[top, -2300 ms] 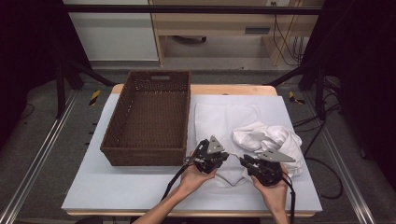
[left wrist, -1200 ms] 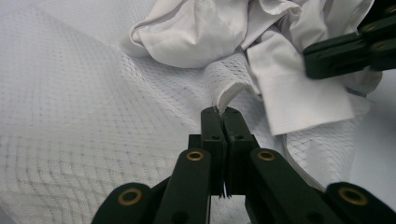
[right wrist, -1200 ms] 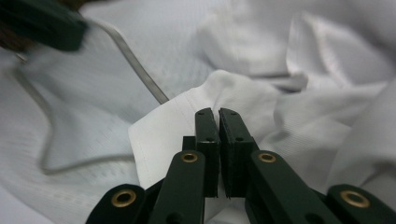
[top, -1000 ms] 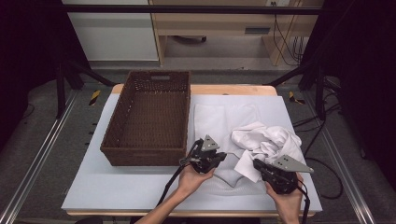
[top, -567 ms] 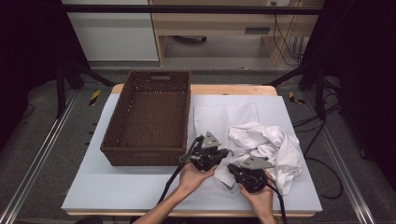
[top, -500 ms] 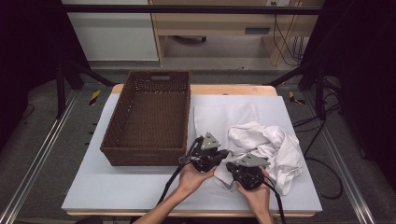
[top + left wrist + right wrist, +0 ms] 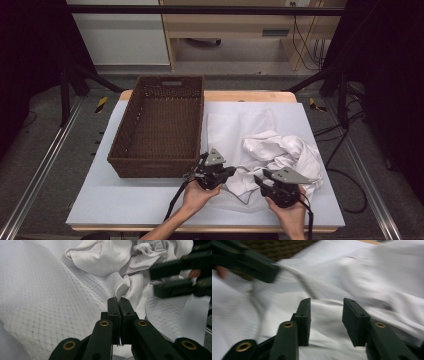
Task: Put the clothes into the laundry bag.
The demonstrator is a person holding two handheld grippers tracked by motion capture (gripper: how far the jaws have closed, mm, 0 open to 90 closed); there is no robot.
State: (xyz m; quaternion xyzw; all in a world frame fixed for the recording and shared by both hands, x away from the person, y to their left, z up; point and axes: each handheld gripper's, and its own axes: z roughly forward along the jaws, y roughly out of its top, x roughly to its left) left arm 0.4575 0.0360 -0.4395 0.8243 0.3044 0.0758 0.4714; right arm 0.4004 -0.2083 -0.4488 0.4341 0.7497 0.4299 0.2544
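A crumpled white garment lies on a flat white textured cloth on the right half of the table. My left gripper is shut on a folded edge of the garment, its two jaws pressed together around the fabric. My right gripper sits to its right near the front edge. Its jaws have just been opening and stand apart; white fabric lies below the gap, and the pads do not press on it. That view is blurred.
A dark brown wicker basket with nothing in it stands to the left of the cloths. The pale table top is bare in front of the basket. Cables trail off the table's right side.
My right gripper swung left toward the left one, then came back a little to the right, and its jaws parted. The left gripper kept its hold on the garment's edge.
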